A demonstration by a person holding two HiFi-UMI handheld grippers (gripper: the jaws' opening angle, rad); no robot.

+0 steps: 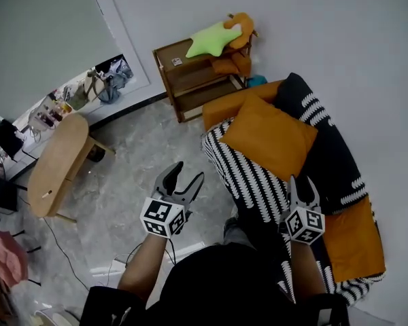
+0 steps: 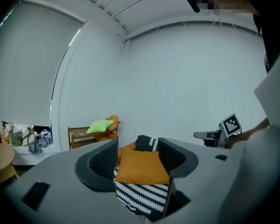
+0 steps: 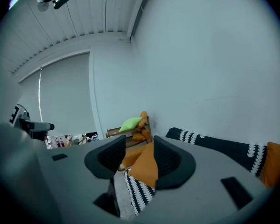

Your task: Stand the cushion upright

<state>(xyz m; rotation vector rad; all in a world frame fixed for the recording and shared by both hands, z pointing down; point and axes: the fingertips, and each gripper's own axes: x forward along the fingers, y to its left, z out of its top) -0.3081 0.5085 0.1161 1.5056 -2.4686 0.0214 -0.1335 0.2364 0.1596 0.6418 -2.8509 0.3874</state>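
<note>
An orange square cushion (image 1: 270,136) lies flat on a sofa (image 1: 248,172) covered in black-and-white pattern. The left gripper view shows the cushion (image 2: 142,166) ahead, beyond the jaws, and the right gripper view shows it (image 3: 144,164) too. My left gripper (image 1: 184,180) hangs over the floor left of the sofa, open and empty. My right gripper (image 1: 303,186) hovers over the sofa seat just short of the cushion's near edge, also open and empty. Neither touches the cushion.
A dark patterned backrest cushion (image 1: 326,148) lines the sofa's wall side, with orange cushions at each end (image 1: 353,236). A wooden shelf (image 1: 197,80) holding a green star pillow (image 1: 214,39) stands beyond the sofa. A wooden side table (image 1: 58,165) stands at the left.
</note>
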